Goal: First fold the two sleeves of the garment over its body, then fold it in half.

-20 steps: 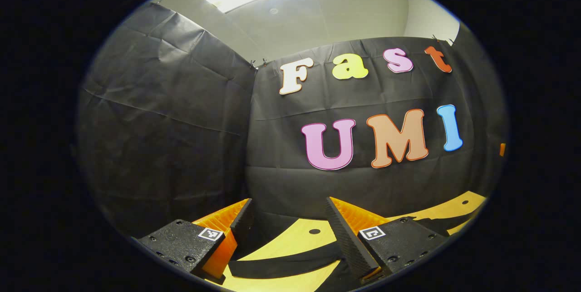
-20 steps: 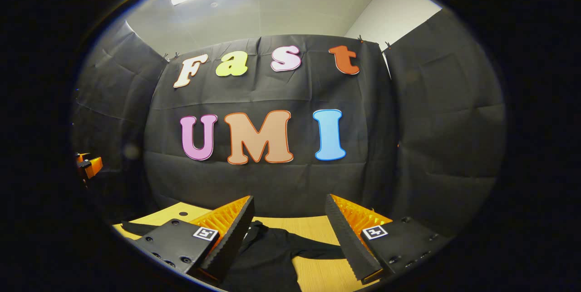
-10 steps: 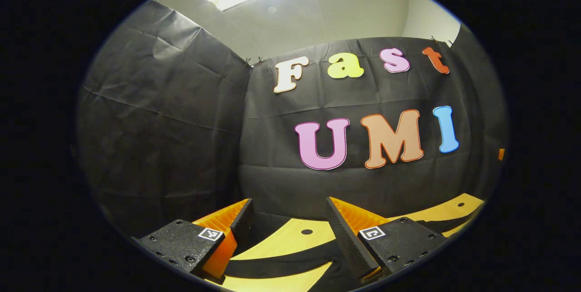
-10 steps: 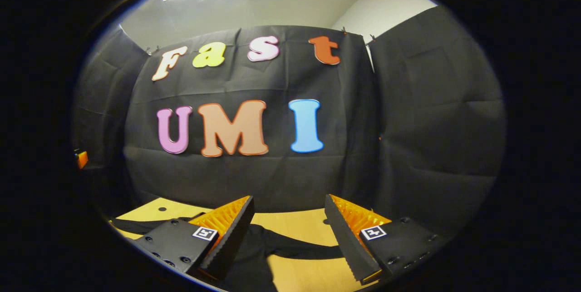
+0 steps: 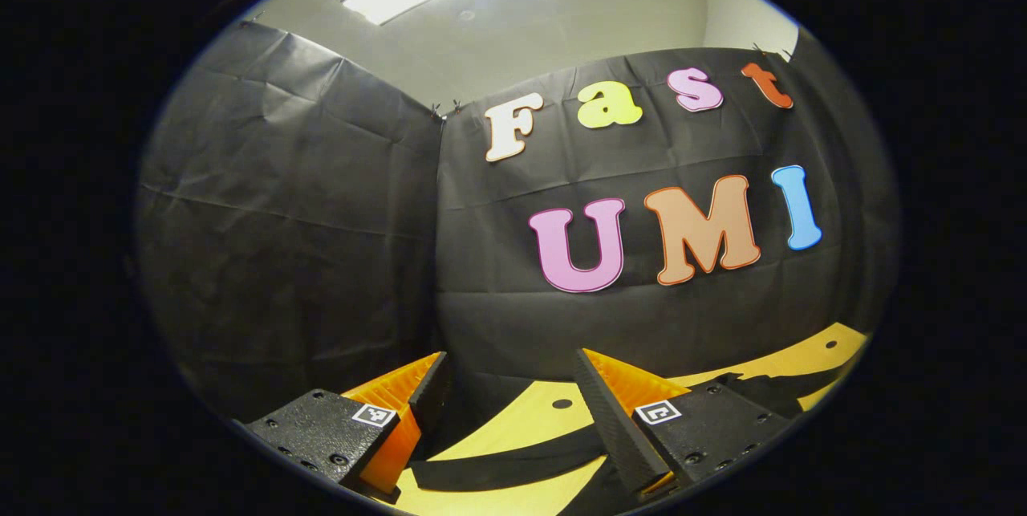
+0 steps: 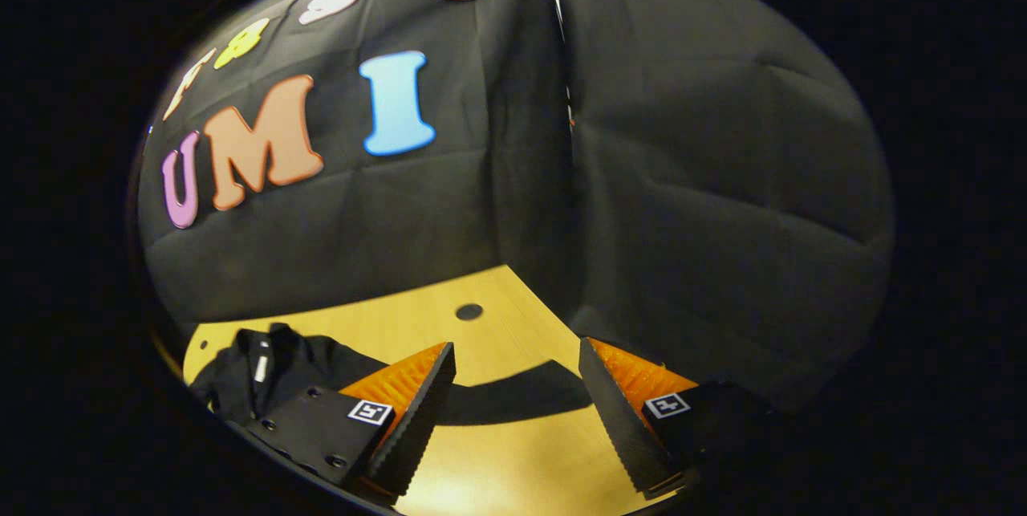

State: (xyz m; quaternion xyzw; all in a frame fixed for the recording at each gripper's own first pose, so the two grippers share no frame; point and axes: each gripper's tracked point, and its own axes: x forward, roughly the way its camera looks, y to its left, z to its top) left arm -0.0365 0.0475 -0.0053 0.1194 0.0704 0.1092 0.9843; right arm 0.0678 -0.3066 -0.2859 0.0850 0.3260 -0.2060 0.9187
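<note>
Lying flat on the wooden table (image 6: 513,460), the black garment (image 6: 273,367) stretches one sleeve (image 6: 513,397) between the right gripper (image 6: 513,412)'s parted fingers; the left gripper (image 5: 509,412) hovers with fingers apart over another sleeve (image 5: 513,464).

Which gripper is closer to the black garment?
Left, seemingly: a sleeve lies right beneath the left gripper; the garment lies ahead of the right gripper, leftward.

Bare table (image 6: 513,452) — sleeve (image 6: 513,400) across
</note>
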